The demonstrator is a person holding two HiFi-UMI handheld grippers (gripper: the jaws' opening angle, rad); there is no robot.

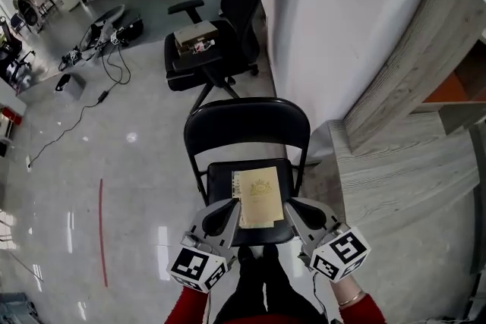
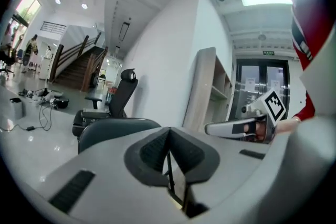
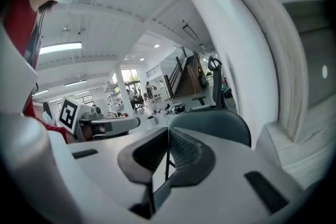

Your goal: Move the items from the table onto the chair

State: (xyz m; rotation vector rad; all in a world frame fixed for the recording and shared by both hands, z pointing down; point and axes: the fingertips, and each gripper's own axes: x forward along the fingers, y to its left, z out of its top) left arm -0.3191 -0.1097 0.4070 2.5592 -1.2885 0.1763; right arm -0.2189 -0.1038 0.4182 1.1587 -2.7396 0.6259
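Observation:
A yellowish booklet (image 1: 258,197) lies flat on the seat of the black folding chair (image 1: 247,121), straight ahead of me. My left gripper (image 1: 230,206) hovers at the booklet's near left edge, its jaws pressed together with nothing between them. My right gripper (image 1: 291,205) mirrors it at the near right edge, also shut and empty. In the left gripper view the left gripper (image 2: 169,136) shows its pads meeting in a line, and the right gripper (image 2: 212,128) is visible beyond. The right gripper view shows the right gripper (image 3: 168,136) closed the same way.
A wood-grain table (image 1: 402,171) stands to the right against the white wall, with a slanted board (image 1: 425,49) above it. Behind the folding chair is a black office chair (image 1: 228,19) carrying a box (image 1: 195,34). Cables and gear (image 1: 99,38) lie on the glossy floor at left.

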